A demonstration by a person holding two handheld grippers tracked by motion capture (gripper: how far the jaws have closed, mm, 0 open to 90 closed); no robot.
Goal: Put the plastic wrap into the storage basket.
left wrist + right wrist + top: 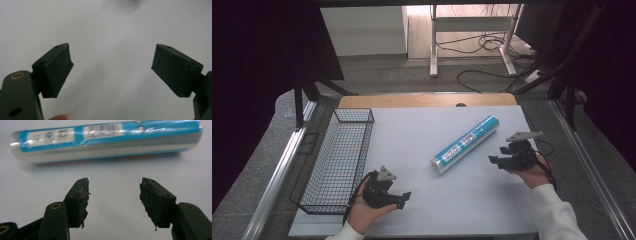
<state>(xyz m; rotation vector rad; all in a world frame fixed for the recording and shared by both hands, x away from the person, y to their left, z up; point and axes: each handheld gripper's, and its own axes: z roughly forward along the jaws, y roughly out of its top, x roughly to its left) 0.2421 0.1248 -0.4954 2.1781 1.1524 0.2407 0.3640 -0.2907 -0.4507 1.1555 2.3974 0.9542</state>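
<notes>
On the white table (pixel 422 210), a blue roll (pixel 466 143) lies diagonally at centre, at ten o'clock from the right gripper (pixel 498 156), whose jaws gape empty; left gripper (pixel 404 197) also released

A person's two forearms enter from the bottom edge, each hand holding a black two-jaw gripper. The left gripper (pixel 403 198), in a bare hand with a white cuff at the wrist, points right with its jaws spread wide and nothing between them. The right gripper (pixel 494 160), held by a white-sleeved arm, points left, its jaws parted and empty.
</notes>
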